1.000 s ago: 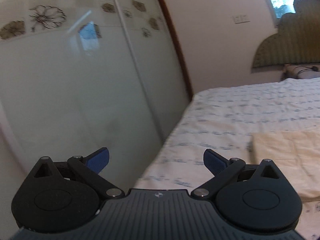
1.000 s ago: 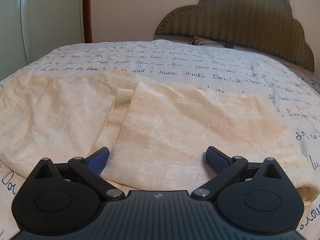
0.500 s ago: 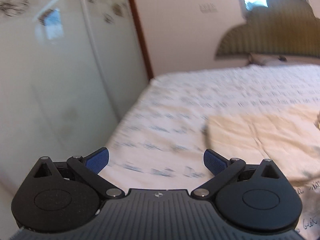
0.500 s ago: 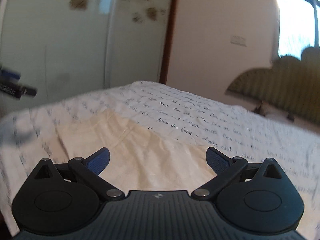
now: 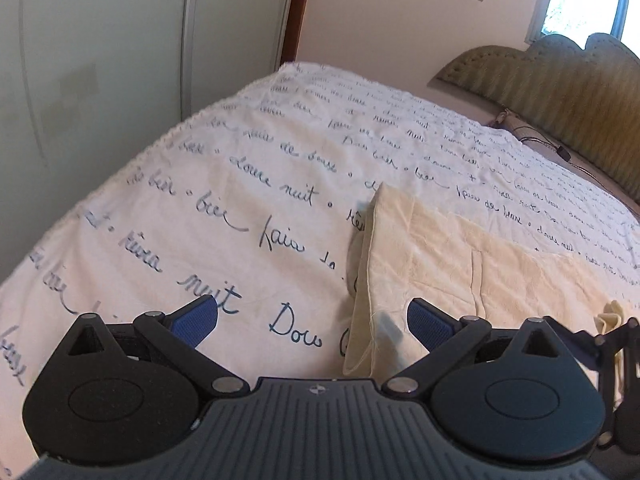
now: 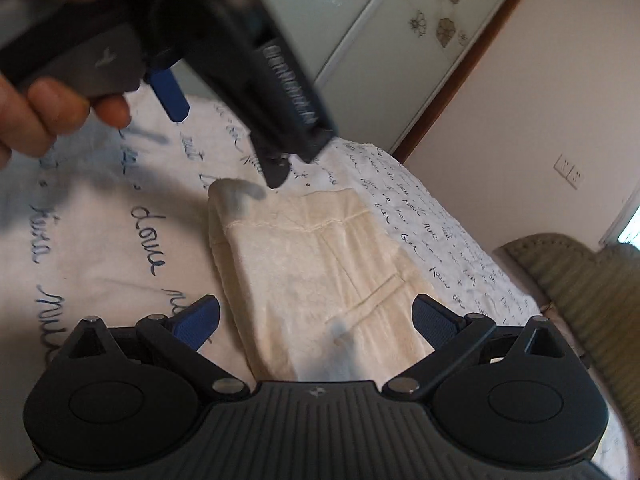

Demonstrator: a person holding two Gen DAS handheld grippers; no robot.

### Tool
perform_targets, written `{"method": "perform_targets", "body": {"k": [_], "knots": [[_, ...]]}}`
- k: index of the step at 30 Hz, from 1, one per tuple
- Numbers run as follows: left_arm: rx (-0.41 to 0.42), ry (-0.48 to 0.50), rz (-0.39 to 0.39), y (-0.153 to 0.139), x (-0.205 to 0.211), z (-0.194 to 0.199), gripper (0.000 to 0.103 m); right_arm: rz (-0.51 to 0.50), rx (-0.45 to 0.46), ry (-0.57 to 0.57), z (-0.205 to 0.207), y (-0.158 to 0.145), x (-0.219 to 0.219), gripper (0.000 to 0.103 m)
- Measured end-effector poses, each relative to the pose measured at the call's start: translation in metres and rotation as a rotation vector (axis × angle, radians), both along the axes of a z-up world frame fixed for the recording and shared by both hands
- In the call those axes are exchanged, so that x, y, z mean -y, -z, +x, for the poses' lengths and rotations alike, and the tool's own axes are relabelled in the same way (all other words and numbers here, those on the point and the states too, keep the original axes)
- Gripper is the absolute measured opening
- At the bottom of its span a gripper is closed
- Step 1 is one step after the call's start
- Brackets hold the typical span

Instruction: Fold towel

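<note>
A cream towel (image 5: 460,264) lies folded on the bed, seen again in the right wrist view as a long cream towel (image 6: 320,276). My left gripper (image 5: 312,324) is open just above the bedcover, with the towel's near left corner between its fingers, close to the right one. My right gripper (image 6: 316,320) is open over the towel's near end, which spans the gap between its fingers. In the right wrist view a person's hand (image 6: 40,100) holds the left gripper above the towel's far corner. Neither gripper grips cloth.
A white bedcover (image 5: 240,208) with dark script covers the bed. A padded green headboard (image 5: 560,64) stands at the far end. Pale wardrobe doors (image 5: 100,60) run close along the bed's left side. Part of the right gripper (image 5: 616,344) shows at the right edge.
The left view swung from the wardrobe down to the towel's corner. The right view turned left along the towel, and the hand with the left gripper came into sight. Both grippers stayed open.
</note>
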State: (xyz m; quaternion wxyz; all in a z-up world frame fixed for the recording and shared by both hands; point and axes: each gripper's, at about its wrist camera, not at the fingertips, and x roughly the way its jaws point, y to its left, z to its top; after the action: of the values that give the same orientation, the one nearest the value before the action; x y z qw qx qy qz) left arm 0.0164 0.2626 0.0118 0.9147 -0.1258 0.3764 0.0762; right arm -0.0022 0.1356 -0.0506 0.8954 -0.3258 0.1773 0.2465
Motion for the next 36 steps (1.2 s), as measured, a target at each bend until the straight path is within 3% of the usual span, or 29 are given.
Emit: {"method": "perform_targets", "body": {"k": [4, 6, 7, 8, 10, 12, 18, 21, 23, 24, 25, 26, 27, 28, 33, 36], "knots": [[-0.045, -0.017, -0.111, 0.012, -0.013, 0.015, 0.102, -0.048, 0.08, 0.003, 0.0, 0.009, -0.016, 0.102], [-0.059, -0.016, -0.172, 0.017, -0.018, 0.021, 0.102, -0.053, 0.123, -0.002, -0.001, 0.009, -0.021, 0.092], [-0.061, -0.007, -0.199, 0.019, -0.02, 0.026, 0.102, -0.062, 0.131, -0.009, -0.001, 0.009, -0.023, 0.07], [-0.061, 0.004, -0.222, 0.02, -0.021, 0.029, 0.103, -0.069, 0.126, -0.017, 0.0, 0.009, -0.025, 0.041], [-0.068, 0.029, -0.254, 0.022, -0.02, 0.037, 0.102, -0.064, 0.096, -0.033, 0.002, 0.01, -0.029, 0.024], [-0.076, 0.049, -0.283, 0.024, -0.018, 0.047, 0.102, -0.051, 0.076, -0.049, 0.002, 0.009, -0.028, 0.018], [-0.067, 0.042, -0.387, 0.029, -0.019, 0.074, 0.102, 0.196, -0.073, -0.026, 0.016, -0.022, 0.004, 0.015], [-0.06, 0.028, -0.483, 0.034, -0.022, 0.091, 0.1, 0.278, -0.122, -0.017, 0.023, -0.033, 0.018, 0.015], [-0.061, 0.027, -0.498, 0.035, -0.019, 0.099, 0.097, 0.315, -0.146, -0.011, 0.026, -0.037, 0.026, 0.015], [-0.059, 0.03, -0.494, 0.035, -0.018, 0.102, 0.082, 0.321, -0.153, -0.011, 0.027, -0.038, 0.027, 0.015], [-0.059, 0.049, -0.503, 0.035, -0.017, 0.104, 0.047, 0.317, -0.152, -0.01, 0.026, -0.037, 0.026, 0.015], [-0.082, 0.073, -0.532, 0.037, -0.016, 0.108, 0.031, 0.31, -0.149, -0.009, 0.025, -0.036, 0.025, 0.015], [-0.099, 0.056, -0.533, 0.04, -0.016, 0.109, 0.029, 0.3, -0.148, -0.009, 0.025, -0.034, 0.024, 0.015], [-0.101, 0.049, -0.521, 0.041, -0.016, 0.11, 0.019, 0.289, -0.15, -0.009, 0.026, -0.032, 0.023, 0.015], [-0.05, 0.054, -0.476, 0.034, -0.01, 0.1, 0.014, 0.179, -0.143, -0.015, 0.025, -0.015, 0.006, 0.025], [-0.024, 0.069, -0.402, 0.021, 0.0, 0.096, 0.013, 0.135, -0.12, -0.019, 0.024, -0.002, -0.001, 0.025]]}}
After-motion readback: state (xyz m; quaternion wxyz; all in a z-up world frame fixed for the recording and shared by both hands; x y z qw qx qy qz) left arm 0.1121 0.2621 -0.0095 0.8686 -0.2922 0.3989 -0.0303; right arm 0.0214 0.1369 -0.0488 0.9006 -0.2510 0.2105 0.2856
